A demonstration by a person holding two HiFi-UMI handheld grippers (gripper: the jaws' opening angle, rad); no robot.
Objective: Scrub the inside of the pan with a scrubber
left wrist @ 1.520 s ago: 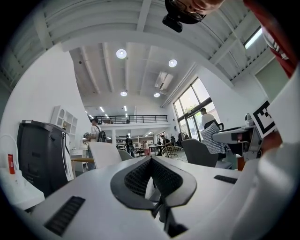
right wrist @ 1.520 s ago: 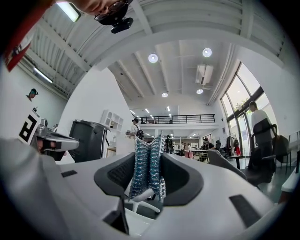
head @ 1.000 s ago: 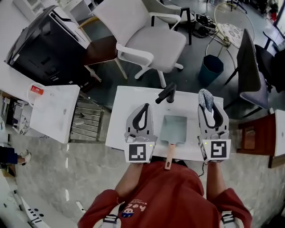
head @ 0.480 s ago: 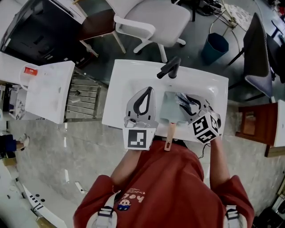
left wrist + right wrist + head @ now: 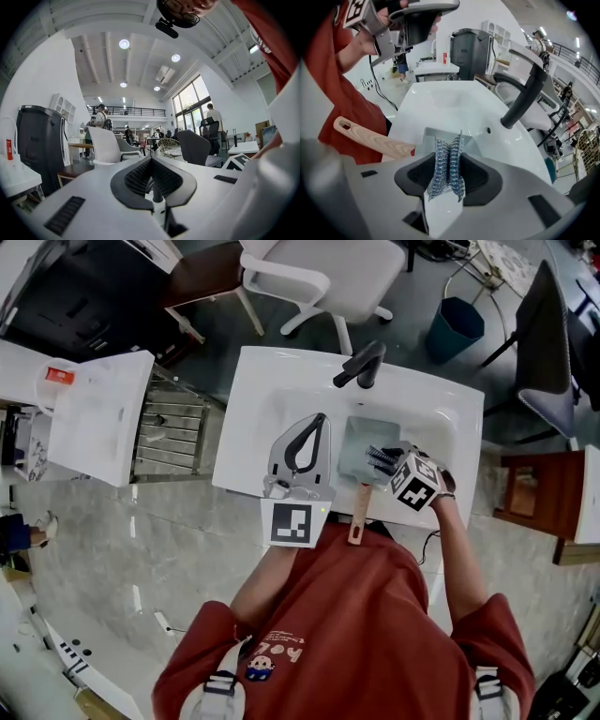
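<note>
**One scrubber, one pan, two grippers**

The right gripper [image 5: 382, 461] [image 5: 449, 157] is closed tight on the scrubber [image 5: 378, 457] [image 5: 442, 180]. The scrubber is shiny, wiry and silver. It is squeezed thin between the two jaws and sticks out past their tips. It is at the near right part of the pan [image 5: 362, 444] [image 5: 423, 137], over the inside. I cannot tell if it touches the pan.

The left gripper [image 5: 319, 421] [image 5: 151, 159] is closed too. Its jaws meet at the tips and there is nothing between them. It is just to the left of the pan, above the white sink [image 5: 267, 395] [image 5: 440, 105].

The pan is square and pale. It sits in the sink, under the black tap [image 5: 360, 365] [image 5: 524, 96]. Its wooden handle [image 5: 358, 516] [image 5: 370, 138] points back at the person.

There are two grippers, one scrubber, one pan, one handle, one tap and one sink.
</note>
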